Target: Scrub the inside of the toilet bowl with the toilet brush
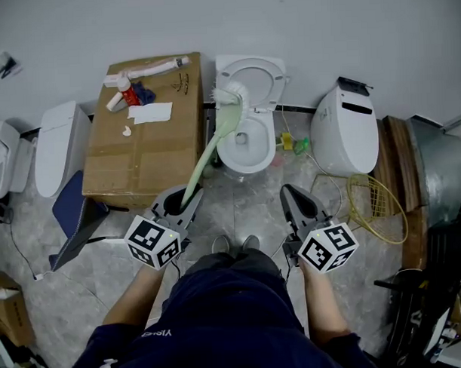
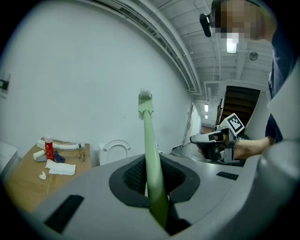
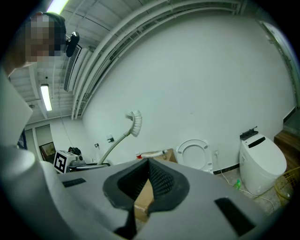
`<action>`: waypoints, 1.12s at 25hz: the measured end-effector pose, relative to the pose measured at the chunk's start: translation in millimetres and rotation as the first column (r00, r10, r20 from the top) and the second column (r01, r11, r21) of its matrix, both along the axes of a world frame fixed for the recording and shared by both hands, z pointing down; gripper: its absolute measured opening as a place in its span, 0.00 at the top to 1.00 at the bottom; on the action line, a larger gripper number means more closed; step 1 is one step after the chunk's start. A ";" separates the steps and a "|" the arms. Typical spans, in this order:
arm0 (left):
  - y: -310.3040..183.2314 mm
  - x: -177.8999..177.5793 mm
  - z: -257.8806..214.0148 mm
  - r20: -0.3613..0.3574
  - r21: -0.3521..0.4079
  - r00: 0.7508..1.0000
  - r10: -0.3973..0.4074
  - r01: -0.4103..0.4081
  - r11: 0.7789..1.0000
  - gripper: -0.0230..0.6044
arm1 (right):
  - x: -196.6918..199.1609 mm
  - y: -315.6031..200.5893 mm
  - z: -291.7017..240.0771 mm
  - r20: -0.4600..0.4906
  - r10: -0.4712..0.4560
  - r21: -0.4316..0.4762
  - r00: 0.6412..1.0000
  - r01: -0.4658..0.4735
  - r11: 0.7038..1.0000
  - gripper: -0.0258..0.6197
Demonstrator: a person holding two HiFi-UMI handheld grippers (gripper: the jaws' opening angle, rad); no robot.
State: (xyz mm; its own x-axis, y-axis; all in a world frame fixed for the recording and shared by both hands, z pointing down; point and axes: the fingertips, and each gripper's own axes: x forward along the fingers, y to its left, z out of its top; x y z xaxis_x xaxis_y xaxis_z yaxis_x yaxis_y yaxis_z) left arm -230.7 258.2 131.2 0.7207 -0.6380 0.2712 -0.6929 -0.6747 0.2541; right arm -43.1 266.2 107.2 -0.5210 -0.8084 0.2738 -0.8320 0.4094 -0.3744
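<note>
A white toilet (image 1: 246, 145) stands against the far wall with its seat and lid raised. My left gripper (image 1: 187, 197) is shut on the pale green handle of the toilet brush (image 1: 210, 154). The white bristle head (image 1: 231, 95) hangs in the air above the bowl's left rim, in front of the raised lid. In the left gripper view the handle (image 2: 151, 150) rises from between the jaws of that gripper (image 2: 152, 166). My right gripper (image 1: 291, 194) hovers in front of the toilet on the right, shut and holding nothing. The right gripper view shows its jaws (image 3: 149, 164) closed, the brush head (image 3: 136, 122) to the left.
A large cardboard box (image 1: 146, 137) left of the toilet carries a red bottle (image 1: 125, 92), a white tube and a cloth. A second white toilet (image 1: 348, 126) stands at the right, with a yellow wire basket (image 1: 375, 204) on the floor. Another white fixture (image 1: 59, 148) sits far left.
</note>
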 end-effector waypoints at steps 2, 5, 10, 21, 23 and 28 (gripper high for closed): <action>-4.7 -0.5 -1.0 0.003 0.003 1.000 0.001 -0.001 1.000 0.88 | 0.3 -4.8 0.2 0.001 0.003 0.001 1.000 -0.003 1.000 0.95; -11.4 -0.3 -2.5 0.006 0.008 1.000 0.001 -0.001 1.000 0.88 | 1.7 -12.9 0.7 0.005 0.005 0.001 1.000 -0.005 1.000 0.95; -27.3 2.6 -0.4 0.009 0.008 1.000 -0.009 0.009 1.000 0.88 | 4.9 -32.1 2.2 0.010 -0.003 0.007 1.000 0.003 1.000 0.95; -87.8 34.2 7.8 0.016 -0.010 0.999 -0.035 0.036 0.999 0.88 | 34.5 -99.4 12.6 0.019 -0.036 -0.011 0.999 0.037 0.999 0.95; -104.0 42.6 8.0 0.017 -0.014 0.999 -0.044 0.044 0.999 0.88 | 42.2 -116.1 13.9 0.019 -0.046 -0.017 0.999 0.046 0.999 0.95; -142.2 65.7 13.9 0.026 -0.029 0.998 -0.060 0.060 0.998 0.88 | 63.5 -157.8 23.2 0.023 -0.068 -0.039 0.997 0.069 0.997 0.95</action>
State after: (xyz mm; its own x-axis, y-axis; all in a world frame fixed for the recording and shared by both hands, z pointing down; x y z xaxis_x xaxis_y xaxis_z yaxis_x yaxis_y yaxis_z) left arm -165.1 116.0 145.1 0.6742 -0.6713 0.3079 -0.7383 -0.6243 0.2554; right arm 20.3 108.4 130.4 -0.5808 -0.7595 0.2929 -0.7941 0.4495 -0.4090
